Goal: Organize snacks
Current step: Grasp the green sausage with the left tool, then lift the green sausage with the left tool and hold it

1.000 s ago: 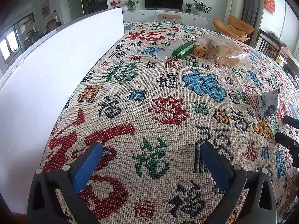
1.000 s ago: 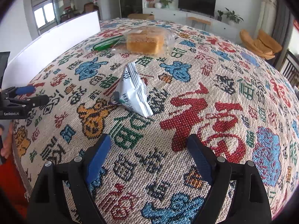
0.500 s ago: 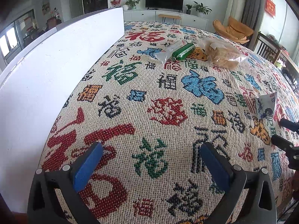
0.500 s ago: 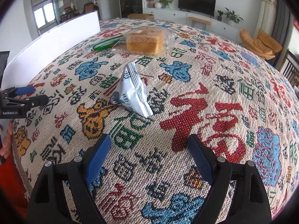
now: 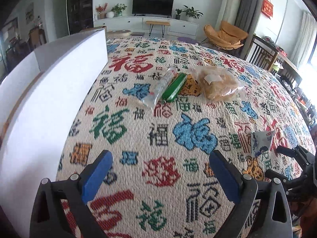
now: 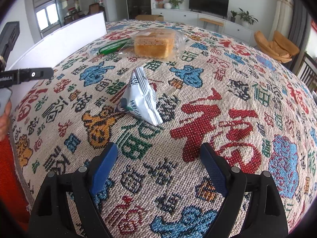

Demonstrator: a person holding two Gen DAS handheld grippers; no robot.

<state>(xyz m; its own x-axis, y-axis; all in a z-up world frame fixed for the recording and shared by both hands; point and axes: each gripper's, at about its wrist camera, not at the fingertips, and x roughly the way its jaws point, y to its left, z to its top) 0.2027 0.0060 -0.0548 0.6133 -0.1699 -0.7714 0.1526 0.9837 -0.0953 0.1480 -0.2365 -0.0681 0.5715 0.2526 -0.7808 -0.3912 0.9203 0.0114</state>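
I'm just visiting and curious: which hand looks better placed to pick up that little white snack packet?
Probably the right. The white packet lies just ahead of the right gripper, nearly centred between its open, empty jaws. From the left gripper, the packet sits far off to one side.

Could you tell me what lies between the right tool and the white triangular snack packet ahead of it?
Nothing but bare patterned tablecloth: in the right wrist view, the open right tool has only woven cloth between it and the white packet.

The clear packet (image 6: 93,52) lies mostly hidden behind the green packet (image 6: 114,46) in the right wrist view.
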